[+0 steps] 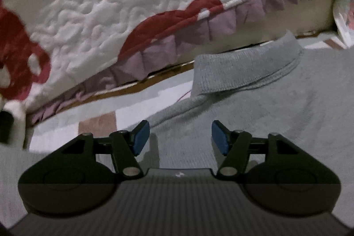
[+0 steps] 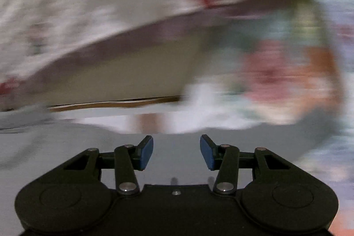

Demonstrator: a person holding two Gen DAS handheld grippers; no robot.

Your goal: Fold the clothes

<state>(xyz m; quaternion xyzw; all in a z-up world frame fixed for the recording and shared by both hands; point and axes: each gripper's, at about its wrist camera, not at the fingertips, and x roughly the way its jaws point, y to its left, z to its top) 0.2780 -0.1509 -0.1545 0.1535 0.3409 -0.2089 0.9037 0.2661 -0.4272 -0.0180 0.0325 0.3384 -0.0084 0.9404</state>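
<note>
A grey knit sweater (image 1: 254,103) lies flat on the floor mat, its ribbed collar (image 1: 241,68) standing up at the far edge. My left gripper (image 1: 180,138) is open just above the sweater's near part, blue pads apart, holding nothing. My right gripper (image 2: 176,153) is open and empty over a grey surface (image 2: 88,147) that is likely the same sweater. The right wrist view is heavily motion-blurred.
A white quilted bedspread (image 1: 110,3) with red bows and a purple frill hangs down a bed side just beyond the sweater. A checked floor mat (image 1: 99,123) shows to the left. Blurred flowered cloth (image 2: 276,72) lies at the right.
</note>
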